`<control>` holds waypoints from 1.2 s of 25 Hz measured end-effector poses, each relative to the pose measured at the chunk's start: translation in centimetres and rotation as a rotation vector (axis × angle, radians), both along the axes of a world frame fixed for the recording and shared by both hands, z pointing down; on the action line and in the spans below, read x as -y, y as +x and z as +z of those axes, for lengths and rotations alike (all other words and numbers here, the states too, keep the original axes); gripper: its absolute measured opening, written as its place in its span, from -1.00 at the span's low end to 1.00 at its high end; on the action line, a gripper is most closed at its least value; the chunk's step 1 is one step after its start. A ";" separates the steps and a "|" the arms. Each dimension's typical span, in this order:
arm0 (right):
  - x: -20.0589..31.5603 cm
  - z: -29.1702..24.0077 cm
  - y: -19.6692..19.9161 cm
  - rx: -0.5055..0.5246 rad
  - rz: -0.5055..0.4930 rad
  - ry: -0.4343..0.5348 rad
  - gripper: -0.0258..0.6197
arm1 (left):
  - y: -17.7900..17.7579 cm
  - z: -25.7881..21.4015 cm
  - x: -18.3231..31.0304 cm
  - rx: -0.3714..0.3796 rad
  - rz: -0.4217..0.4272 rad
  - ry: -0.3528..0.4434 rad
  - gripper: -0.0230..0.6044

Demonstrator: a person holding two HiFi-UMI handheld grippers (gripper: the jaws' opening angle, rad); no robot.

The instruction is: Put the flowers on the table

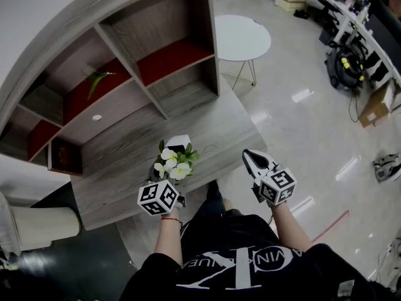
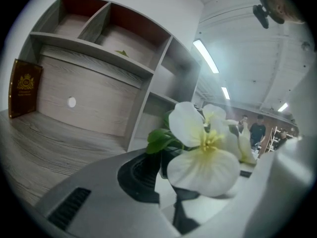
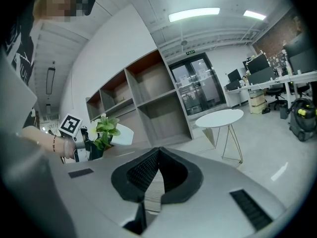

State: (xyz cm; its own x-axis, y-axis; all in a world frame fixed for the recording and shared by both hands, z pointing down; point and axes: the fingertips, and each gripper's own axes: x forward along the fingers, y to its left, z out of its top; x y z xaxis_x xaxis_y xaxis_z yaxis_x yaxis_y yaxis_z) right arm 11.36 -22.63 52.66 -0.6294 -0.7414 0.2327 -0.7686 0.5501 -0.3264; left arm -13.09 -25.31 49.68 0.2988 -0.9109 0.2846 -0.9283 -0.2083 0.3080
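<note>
Between clenched jaws of left gripper (image 1: 168,168), upright white-petalled green-leafed flowers (image 1: 173,161) are hovering over grey wood-grain table (image 1: 116,168), straight below. Right gripper (image 3: 157,155) is idling alongside, pinched together, empty.

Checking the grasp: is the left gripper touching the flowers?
Touching. In the left gripper view the left gripper is shut on the flowers, their dark base pinched between its jaws, blooms standing above.

white flowers (image 1: 171,162), grey wood shelf (image 1: 119,108), white table (image 1: 241,39)
</note>
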 end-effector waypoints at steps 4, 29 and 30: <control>1.0 1.1 -1.0 -0.010 -0.023 -0.027 -0.89 | 0.0 1.4 1.2 0.000 0.005 -0.037 -0.90; 9.7 2.4 -4.7 -0.045 -0.091 -0.071 -0.89 | 1.5 6.7 11.9 -0.080 -0.008 -0.241 -0.89; 9.8 2.4 -4.7 -0.045 -0.092 -0.074 -0.89 | 1.6 6.9 12.2 -0.088 -0.011 -0.248 -0.89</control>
State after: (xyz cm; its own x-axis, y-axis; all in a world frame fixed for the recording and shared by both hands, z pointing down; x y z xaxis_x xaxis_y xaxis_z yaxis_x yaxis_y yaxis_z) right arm 6.63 -32.47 55.08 -0.6820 -0.6605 0.3142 -0.7305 0.5947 -0.3357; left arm -11.47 -37.51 56.55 0.3230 -0.8197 0.4731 -0.8974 -0.1063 0.4283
